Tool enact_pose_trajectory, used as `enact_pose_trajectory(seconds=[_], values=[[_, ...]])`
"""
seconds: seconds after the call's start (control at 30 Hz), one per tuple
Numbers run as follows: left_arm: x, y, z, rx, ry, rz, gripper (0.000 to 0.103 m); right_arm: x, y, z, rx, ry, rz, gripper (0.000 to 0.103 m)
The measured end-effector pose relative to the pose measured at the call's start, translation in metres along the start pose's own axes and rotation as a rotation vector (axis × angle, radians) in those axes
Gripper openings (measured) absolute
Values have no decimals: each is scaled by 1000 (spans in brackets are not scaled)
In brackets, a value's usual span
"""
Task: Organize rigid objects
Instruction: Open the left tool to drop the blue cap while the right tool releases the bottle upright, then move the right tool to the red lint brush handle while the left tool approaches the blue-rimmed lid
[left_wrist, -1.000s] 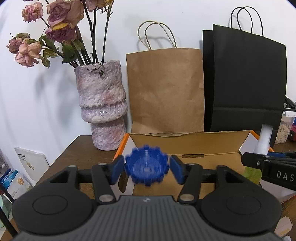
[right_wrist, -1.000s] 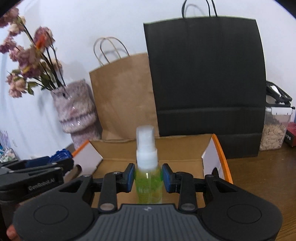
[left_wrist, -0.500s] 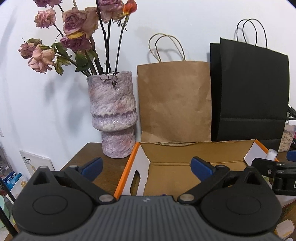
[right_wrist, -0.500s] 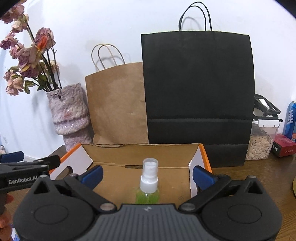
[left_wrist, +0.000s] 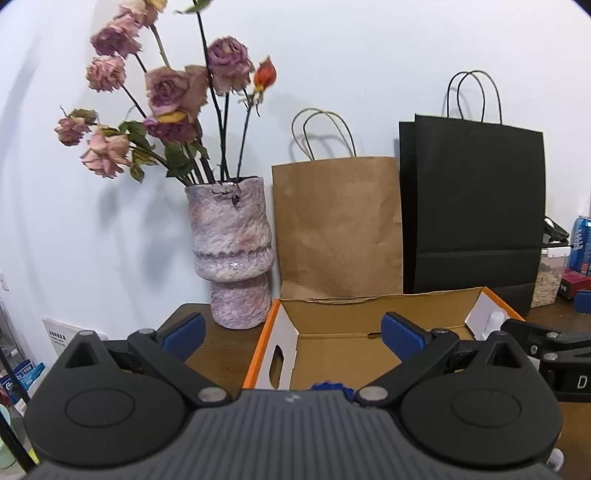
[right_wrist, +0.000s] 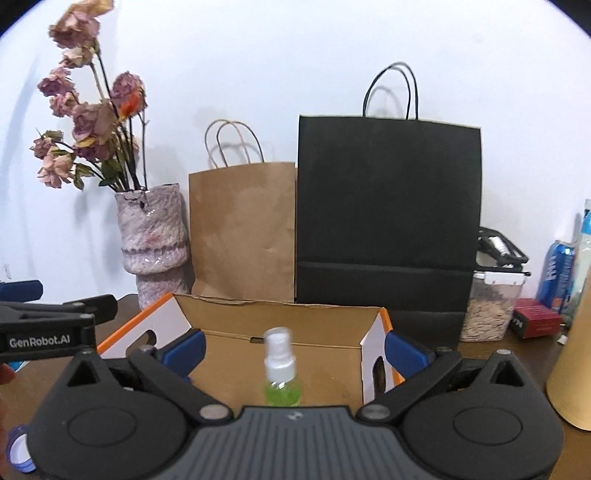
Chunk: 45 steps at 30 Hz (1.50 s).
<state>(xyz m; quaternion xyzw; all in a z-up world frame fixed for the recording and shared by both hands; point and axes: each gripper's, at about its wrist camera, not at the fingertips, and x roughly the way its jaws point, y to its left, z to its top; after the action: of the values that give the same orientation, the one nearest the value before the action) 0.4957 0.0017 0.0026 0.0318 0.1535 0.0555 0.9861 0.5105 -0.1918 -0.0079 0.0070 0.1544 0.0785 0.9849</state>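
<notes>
An open cardboard box with orange edges stands on the wooden table. A blue toothed cap lies inside it, just showing above my left gripper's body. A green spray bottle with a white top stands upright in the box. My left gripper is open and empty above the box's left part. My right gripper is open and empty, pulled back from the bottle. The bottle's white top also shows in the left wrist view.
A pink vase of dried roses, a brown paper bag and a black paper bag stand behind the box. A jar of seeds, a blue can, a red box and a tan cylinder are at the right.
Both grippers opened and drew back and up. The blue cap left the left gripper and the spray bottle left the right gripper; both now rest in the box.
</notes>
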Motion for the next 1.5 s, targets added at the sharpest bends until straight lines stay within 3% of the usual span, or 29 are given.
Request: enact_pose_trajectory(seconds=[0.8, 1.23, 1.5], values=[[-105, 49, -39, 13, 41, -9, 103, -108, 54, -46, -6, 82, -1, 103], [-127, 85, -72, 30, 89, 0, 103, -130, 82, -75, -5, 162, -22, 103], [-124, 108, -87, 17, 115, 21, 103, -122, 91, -89, -2, 241, -49, 103]])
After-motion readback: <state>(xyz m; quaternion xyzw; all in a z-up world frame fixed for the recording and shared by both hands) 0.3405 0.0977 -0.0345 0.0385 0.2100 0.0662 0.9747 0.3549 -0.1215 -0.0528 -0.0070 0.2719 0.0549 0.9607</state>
